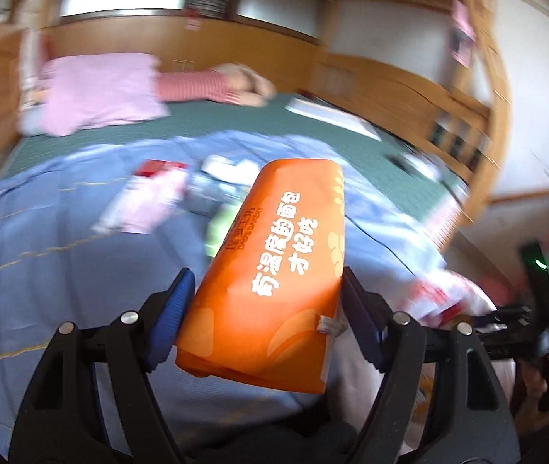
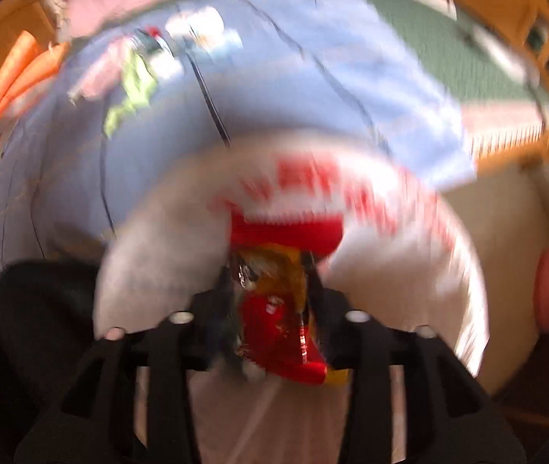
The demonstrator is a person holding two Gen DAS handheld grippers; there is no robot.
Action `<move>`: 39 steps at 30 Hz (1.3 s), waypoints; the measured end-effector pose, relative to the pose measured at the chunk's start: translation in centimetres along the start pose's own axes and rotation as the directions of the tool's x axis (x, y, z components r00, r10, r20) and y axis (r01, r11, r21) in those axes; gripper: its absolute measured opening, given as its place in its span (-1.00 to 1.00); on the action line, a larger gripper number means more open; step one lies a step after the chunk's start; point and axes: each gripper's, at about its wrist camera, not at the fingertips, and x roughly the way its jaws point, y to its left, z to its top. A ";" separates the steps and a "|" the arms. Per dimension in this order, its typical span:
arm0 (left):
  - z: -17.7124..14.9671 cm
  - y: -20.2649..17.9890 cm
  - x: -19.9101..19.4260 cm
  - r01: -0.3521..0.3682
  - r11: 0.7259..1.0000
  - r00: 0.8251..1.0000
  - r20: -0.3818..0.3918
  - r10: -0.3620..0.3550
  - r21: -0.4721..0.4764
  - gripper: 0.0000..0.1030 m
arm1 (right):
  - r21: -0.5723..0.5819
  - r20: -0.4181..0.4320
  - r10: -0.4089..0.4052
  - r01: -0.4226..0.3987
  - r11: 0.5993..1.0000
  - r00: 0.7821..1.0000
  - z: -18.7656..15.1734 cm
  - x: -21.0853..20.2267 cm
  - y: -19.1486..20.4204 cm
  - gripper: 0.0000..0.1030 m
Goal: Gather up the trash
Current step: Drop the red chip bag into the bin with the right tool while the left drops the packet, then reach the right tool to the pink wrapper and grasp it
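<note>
In the left wrist view, the left gripper [image 1: 264,323] sits at the lower centre of the frame, its blue-padded fingers [image 1: 172,317] spread wide. Between them lies a flat orange paper bread bag with white lettering [image 1: 274,270], which runs from the lower centre up toward the middle of the frame. The left pad touches the bag's left edge and the right pad sits against its right edge, so the jaws are clamped on the bag across its width. Behind the bag, in the middle of the frame, a blurred heap of pink, white and green wrappers [image 1: 166,197] lies on a light blue bed sheet [image 1: 62,251]. A pink pillow [image 1: 96,92] rests at the upper left on a green mat [image 1: 259,123].

At the right edge of that view, the right gripper [image 1: 544,309] shows as a black device with a green light, next to a white plastic bag with red print [image 1: 444,297].

The right wrist view is heavily blurred. The right gripper [image 2: 270,332] sits at the lower centre, jaws drawn close together on a crumpled red and yellow snack wrapper [image 2: 278,324], which sticks up between them. Just above it, the white plastic bag with red print [image 2: 390,255] fills the centre and right of the frame. The wrapper heap [image 2: 139,69] appears at the upper left on the blue sheet [image 2: 274,89].
</note>
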 end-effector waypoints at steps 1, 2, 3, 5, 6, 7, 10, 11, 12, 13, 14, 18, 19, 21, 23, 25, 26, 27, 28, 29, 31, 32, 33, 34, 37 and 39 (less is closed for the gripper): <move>-0.2 -1.2 0.5 0.041 0.999 0.999 -0.020 -0.040 0.028 0.47 | 0.062 0.031 0.014 -0.016 0.998 0.999 0.0 -0.5 -1.0 0.20; -0.4 -2.1 0.8 0.083 0.996 0.996 -0.037 -0.082 0.045 0.47 | 0.133 0.077 0.012 -0.022 0.991 0.997 0.1 -1.3 -2.3 0.28; -0.8 -3.5 1.3 0.163 0.985 0.985 -0.070 -0.159 0.058 0.47 | 0.189 0.126 -0.004 -0.020 0.982 0.992 0.3 -2.3 -3.5 0.30; -1.6 -5.5 2.1 0.270 0.960 0.958 -0.120 -0.261 0.069 0.47 | 0.262 0.206 -0.056 0.000 0.965 0.977 0.6 -4.3 -5.1 0.31; -2.0 -6.9 2.6 0.338 0.938 0.933 -0.161 -0.322 0.082 0.47 | 0.286 0.237 -0.080 0.009 0.958 0.968 0.5 -5.0 -5.8 0.35; -2.6 -8.5 3.0 0.381 0.918 0.914 -0.198 -0.354 0.114 0.47 | 0.311 0.276 -0.109 0.018 0.950 0.955 0.6 -6.1 -6.5 0.37; -3.7 -11.4 3.4 0.443 0.879 0.883 -0.254 -0.395 0.175 0.68 | 0.335 0.323 -0.149 0.034 0.942 0.935 0.9 -7.5 -7.3 0.45; -3.9 -11.9 3.6 0.446 0.877 0.881 -0.263 -0.394 0.178 0.77 | 0.336 0.329 -0.150 0.033 0.941 0.932 1.2 -7.6 -7.4 0.45; -4.0 -11.9 3.7 0.435 0.882 0.886 -0.263 -0.383 0.180 0.81 | 0.336 0.336 -0.151 0.031 0.941 0.930 1.4 -7.7 -7.6 0.45; -3.9 -11.7 3.7 0.427 0.888 0.889 -0.259 -0.377 0.171 0.81 | 0.335 0.342 -0.151 0.030 0.942 0.928 1.5 -7.7 -7.4 0.45; -3.8 -11.6 3.8 0.430 0.891 0.888 -0.250 -0.387 0.149 0.82 | 0.331 0.347 -0.150 0.029 0.943 0.926 1.9 -7.7 -7.1 0.45; -1.4 -5.6 2.2 0.315 0.949 0.941 -0.137 -0.309 0.026 0.82 | 0.270 0.360 -0.080 -0.022 0.963 0.930 4.8 -7.0 -4.7 0.45; -0.5 -4.3 1.9 0.247 0.969 0.964 -0.105 -0.244 0.023 0.82 | 0.246 0.354 -0.053 -0.038 0.968 0.934 5.9 -6.8 -3.5 0.45; 1.8 0.3 0.8 -0.021 0.999 0.998 -0.053 0.019 -0.042 0.82 | 0.193 0.342 -0.004 -0.066 0.979 0.940 7.8 -6.3 -0.7 0.45; 3.0 4.9 0.3 -0.218 0.960 0.975 -0.088 0.205 -0.176 0.82 | 0.095 0.333 0.078 -0.116 0.989 0.940 10.2 -5.4 3.9 0.45; 2.8 10.8 -1.4 -0.346 0.858 0.937 -0.088 0.339 -0.380 0.82 | -0.006 0.328 0.166 -0.174 0.985 0.930 12.6 -4.1 9.5 0.45; 1.7 13.6 -2.5 -0.392 0.794 0.913 -0.089 0.398 -0.465 0.82 | -0.041 0.320 0.201 -0.199 0.979 0.926 13.5 -3.5 11.8 0.45; 0.8 16.0 -3.1 -0.457 0.732 0.880 -0.137 0.455 -0.505 0.82 | -0.088 0.296 0.255 -0.239 0.967 0.921 14.8 -2.2 15.1 0.45; 0.0 17.8 -3.8 -0.510 0.672 0.849 -0.190 0.493 -0.536 0.82 | -0.118 0.276 0.292 -0.269 0.956 0.916 15.8 -1.2 17.6 0.45; -0.8 19.3 -4.7 -0.525 0.622 0.836 -0.212 0.506 -0.581 0.82 | -0.148 0.246 0.337 -0.308 0.940 0.909 17.1 0.3 20.6 0.45; -2.0 21.5 -6.5 -0.509 0.540 0.831 -0.219 0.511 -0.671 0.82 | -0.167 0.185 0.398 -0.371 0.914 0.898 19.6 3.6 25.9 0.45; -2.5 22.1 -7.3 -0.504 0.512 0.828 -0.219 0.516 -0.696 0.82 | -0.164 0.161 0.410 -0.386 0.908 0.898 20.8 5.4 28.3 0.45; -3.0 22.7 -7.9 -0.501 0.486 0.823 -0.221 0.524 -0.716 0.82 | -0.169 0.133 0.423 -0.400 0.901 0.896 22.0 7.2 30.7 0.44; -3.4 23.2 -8.3 -0.503 0.468 0.819 -0.228 0.527 -0.726 0.83 | -0.174 0.113 0.433 -0.411 0.895 0.894 23.0 8.6 32.5 0.44; -3.9 24.1 -8.3 -0.499 0.445 0.825 -0.251 0.506 -0.744 0.83 | -0.173 0.074 0.340 -0.323 0.930 0.938 25.7 13.5 37.6 0.42; -4.3 24.5 -8.2 -0.495 0.436 0.832 -0.265 0.487 -0.752 0.83 | -0.161 0.079 0.242 -0.227 0.960 0.967 26.9 16.2 39.0 0.37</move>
